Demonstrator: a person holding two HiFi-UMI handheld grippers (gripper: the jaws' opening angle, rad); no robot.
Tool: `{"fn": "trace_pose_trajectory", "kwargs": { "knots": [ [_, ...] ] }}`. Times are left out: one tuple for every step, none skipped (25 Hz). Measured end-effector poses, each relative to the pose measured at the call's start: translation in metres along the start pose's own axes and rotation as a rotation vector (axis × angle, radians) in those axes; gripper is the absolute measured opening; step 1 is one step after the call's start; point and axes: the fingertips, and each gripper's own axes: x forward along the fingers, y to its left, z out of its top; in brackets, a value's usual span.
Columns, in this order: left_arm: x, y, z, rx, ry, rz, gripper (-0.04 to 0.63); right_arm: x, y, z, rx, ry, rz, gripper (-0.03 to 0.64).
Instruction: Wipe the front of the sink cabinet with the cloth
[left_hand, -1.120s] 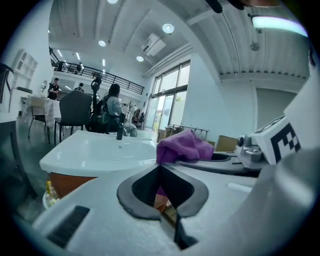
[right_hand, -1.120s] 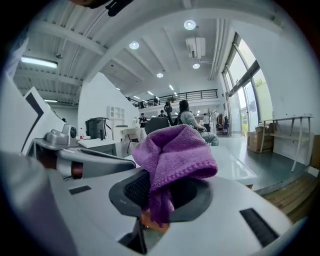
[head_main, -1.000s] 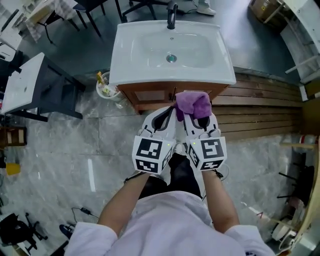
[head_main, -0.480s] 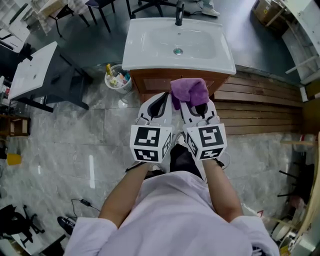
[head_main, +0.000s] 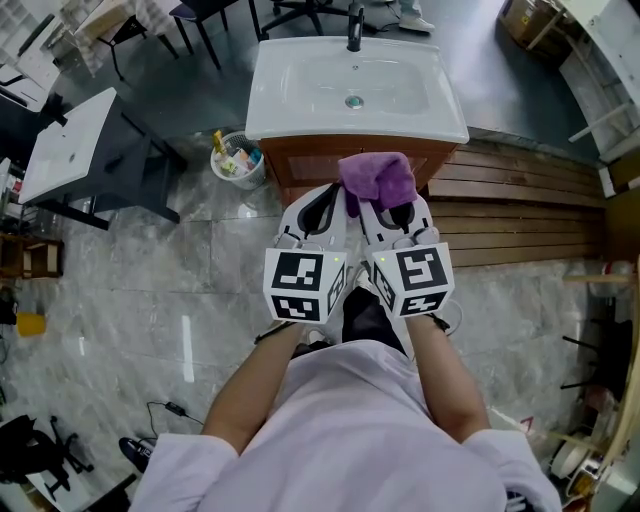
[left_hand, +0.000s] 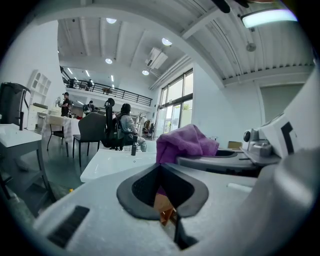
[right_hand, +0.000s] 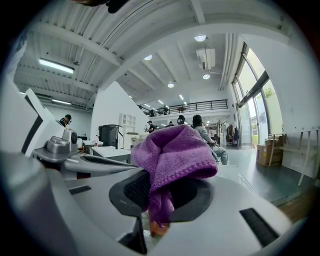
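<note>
The white sink (head_main: 355, 90) stands on a brown wooden cabinet (head_main: 300, 168) at the top of the head view. My two grippers are held side by side just in front of it. The right gripper (head_main: 388, 205) is shut on a bunched purple cloth (head_main: 378, 178), which hangs over the jaw tips close to the cabinet front. In the right gripper view the cloth (right_hand: 175, 150) fills the middle, pinched in the gripper (right_hand: 159, 200). The left gripper (head_main: 322, 205) is shut and holds nothing. Its own view shows the gripper (left_hand: 162, 175), the cloth (left_hand: 185, 144) beside it and the sink top (left_hand: 112, 162) beyond.
A small bin with bottles (head_main: 237, 160) stands on the floor left of the cabinet. A dark table with a white top (head_main: 65, 150) is further left. A slatted wooden platform (head_main: 520, 205) lies to the right. Chairs stand behind the sink.
The head view has shifted, so the sink now sits further right and higher in frame. Both grippers and the cloth keep the same pose in front of the cabinet.
</note>
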Motion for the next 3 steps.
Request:
{"fn": "trace_pose_trajectory", "kwargs": {
  "knots": [
    [-0.0003,-0.0002,-0.0004,0.0,0.0,0.0,0.005,-0.0006,0.0002,0.0,0.0,-0.001,0.0,0.067],
    [-0.0006,-0.0005,-0.0007,0.0,0.0,-0.001,0.005,-0.0012,0.0005,0.0001,-0.001,-0.002,-0.001,0.067],
    [-0.001,-0.0008,-0.0011,-0.001,0.0,-0.001,0.005,-0.0019,0.0007,0.0002,-0.001,-0.003,-0.001,0.067]
  ]
}}
